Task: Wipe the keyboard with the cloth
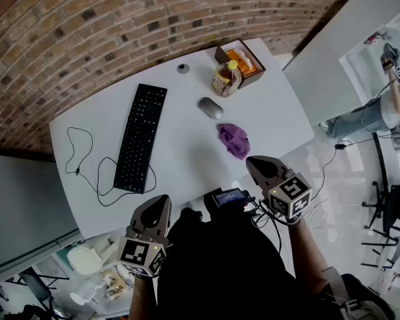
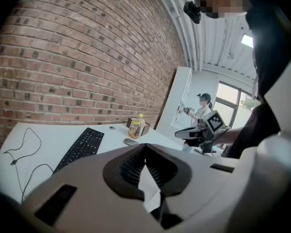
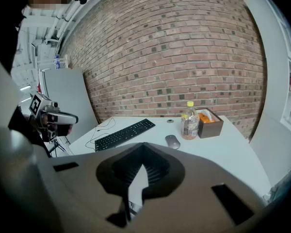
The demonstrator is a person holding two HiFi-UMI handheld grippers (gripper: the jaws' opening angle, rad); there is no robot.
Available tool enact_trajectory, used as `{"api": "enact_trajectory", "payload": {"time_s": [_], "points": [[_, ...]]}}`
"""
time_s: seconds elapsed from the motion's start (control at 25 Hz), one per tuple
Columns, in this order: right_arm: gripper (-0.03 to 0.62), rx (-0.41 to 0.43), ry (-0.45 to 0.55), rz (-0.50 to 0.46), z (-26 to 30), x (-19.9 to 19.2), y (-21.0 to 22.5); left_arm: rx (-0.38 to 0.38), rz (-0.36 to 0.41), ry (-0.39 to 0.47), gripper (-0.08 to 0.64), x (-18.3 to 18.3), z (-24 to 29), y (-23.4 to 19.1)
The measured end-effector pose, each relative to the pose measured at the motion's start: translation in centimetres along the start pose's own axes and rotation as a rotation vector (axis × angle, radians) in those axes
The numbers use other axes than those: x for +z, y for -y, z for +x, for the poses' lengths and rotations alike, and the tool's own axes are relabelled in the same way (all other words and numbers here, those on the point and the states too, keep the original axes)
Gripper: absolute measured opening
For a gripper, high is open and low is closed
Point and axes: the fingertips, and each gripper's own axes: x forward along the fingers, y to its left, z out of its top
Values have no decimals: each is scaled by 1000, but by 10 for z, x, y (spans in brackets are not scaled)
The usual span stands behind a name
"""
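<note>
In the head view a black keyboard (image 1: 141,139) lies lengthwise on the left half of the white table (image 1: 280,119), its thin cable (image 1: 87,169) looped beside it. A crumpled purple cloth (image 1: 233,140) lies on the table's right half, near the front edge. Both grippers hover off the table's near edge, in front of the person. My left gripper (image 1: 161,202) is shut and holds nothing, short of the keyboard's near end. My right gripper (image 1: 252,163) is shut and holds nothing, just short of the cloth. The keyboard (image 2: 80,148) (image 3: 125,134) shows in both gripper views; the cloth is hidden there.
A grey mouse (image 1: 211,107) lies beyond the cloth. A drink bottle (image 1: 225,79) and a brown box (image 1: 243,60) with orange contents stand at the far right corner, with a small round disc (image 1: 183,68) beside them. A brick wall backs the table. Another person (image 1: 393,92) stands far right.
</note>
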Motion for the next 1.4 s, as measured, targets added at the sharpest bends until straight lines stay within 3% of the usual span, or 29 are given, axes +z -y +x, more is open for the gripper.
{"api": "enact_trajectory", "payload": {"time_s": [0.28, 0.52, 0.72, 1.08, 1.4], "points": [[17, 38, 28, 17, 9, 8, 14, 37, -16, 7, 14, 5, 11, 1], [17, 82, 3, 6, 17, 3, 22, 76, -65, -22, 14, 3, 21, 9], [18, 107, -23, -7, 22, -4, 29, 86, -53, -34, 14, 0, 28, 15], [18, 122, -53, -46, 30, -15, 40, 126, -81, -50, 14, -8, 37, 28], [18, 103, -145, -99, 42, -33, 53, 158, -98, -57, 14, -8, 46, 32]]}}
